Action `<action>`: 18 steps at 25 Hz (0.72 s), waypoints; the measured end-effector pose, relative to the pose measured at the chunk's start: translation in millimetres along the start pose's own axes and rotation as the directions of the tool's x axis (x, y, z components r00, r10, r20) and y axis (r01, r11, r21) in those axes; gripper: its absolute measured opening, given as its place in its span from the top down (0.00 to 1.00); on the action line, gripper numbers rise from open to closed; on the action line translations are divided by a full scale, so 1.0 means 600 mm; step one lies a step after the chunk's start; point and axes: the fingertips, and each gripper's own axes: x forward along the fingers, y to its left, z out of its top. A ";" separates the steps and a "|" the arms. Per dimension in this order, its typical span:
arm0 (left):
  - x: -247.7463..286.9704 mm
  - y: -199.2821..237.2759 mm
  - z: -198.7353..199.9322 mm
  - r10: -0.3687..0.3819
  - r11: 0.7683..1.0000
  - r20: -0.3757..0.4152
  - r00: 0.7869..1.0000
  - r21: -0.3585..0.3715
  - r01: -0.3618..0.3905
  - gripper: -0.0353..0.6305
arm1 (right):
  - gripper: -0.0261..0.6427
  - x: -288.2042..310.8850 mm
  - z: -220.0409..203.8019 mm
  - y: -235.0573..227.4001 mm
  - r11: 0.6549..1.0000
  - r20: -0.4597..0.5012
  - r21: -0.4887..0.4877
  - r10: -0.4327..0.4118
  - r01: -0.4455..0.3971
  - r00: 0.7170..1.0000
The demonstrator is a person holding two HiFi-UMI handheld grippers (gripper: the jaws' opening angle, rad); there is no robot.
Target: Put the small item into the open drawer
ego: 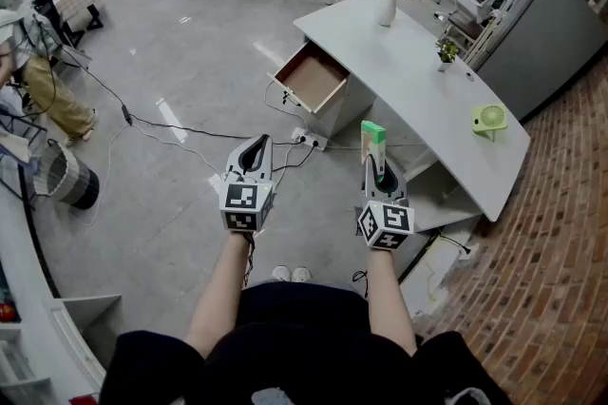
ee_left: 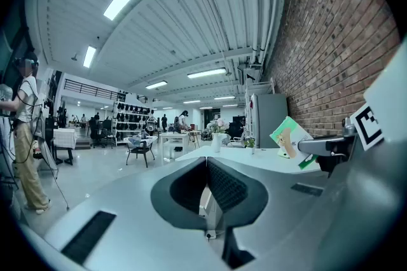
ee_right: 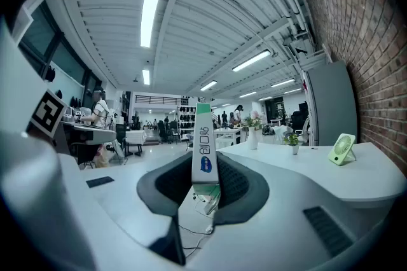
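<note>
Drawer (ego: pixel 311 78) stands pulled open at the end of a curved white counter (ego: pixel 427 89) in the head view, its brown inside bare. On the person's side of the drawer and well apart from it, the right gripper (ego: pixel 377 167) holds a small box (ego: pixel 373 135), green and white, upright above the grey floor (ego: pixel 190 51). The left gripper (ego: pixel 253 154) hangs beside it, also short of the drawer and further left. A vase (ego: pixel 388 4) of flowers stands on the counter beyond the drawer, and a green fan (ego: pixel 489 119) lies on the counter off to the drawer's right. In the left gripper view, that gripper's fingers (ee_left: pixel 226 187) are clenched together with nothing between them; the small box (ee_left: pixel 289 139) shows at the right, gripped by the right gripper (ee_left: pixel 324 147). In the right gripper view, the fingers (ee_right: pixel 235 184) are grasping the small box (ee_right: pixel 205 149) by its lower part, so it rises straight up from between them, with the fan (ee_right: pixel 342 150) and the vase (ee_right: pixel 252 136) on the counter behind.
</note>
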 end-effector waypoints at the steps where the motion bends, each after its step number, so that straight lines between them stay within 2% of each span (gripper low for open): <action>1: 0.001 0.000 -0.002 -0.003 1.000 -0.002 1.000 -0.003 0.003 0.91 | 0.84 0.001 -0.002 0.000 1.000 -0.001 0.000 0.001 -0.001 1.000; 11: 0.010 0.006 -0.013 -0.011 1.000 -0.014 1.000 -0.010 0.011 0.91 | 0.84 0.013 -0.010 0.004 1.000 -0.008 0.017 -0.001 0.002 1.000; 18: 0.011 0.015 -0.016 -0.032 0.998 -0.027 0.999 -0.055 0.030 0.91 | 0.84 0.025 -0.012 0.011 0.999 -0.005 0.038 -0.004 0.005 1.000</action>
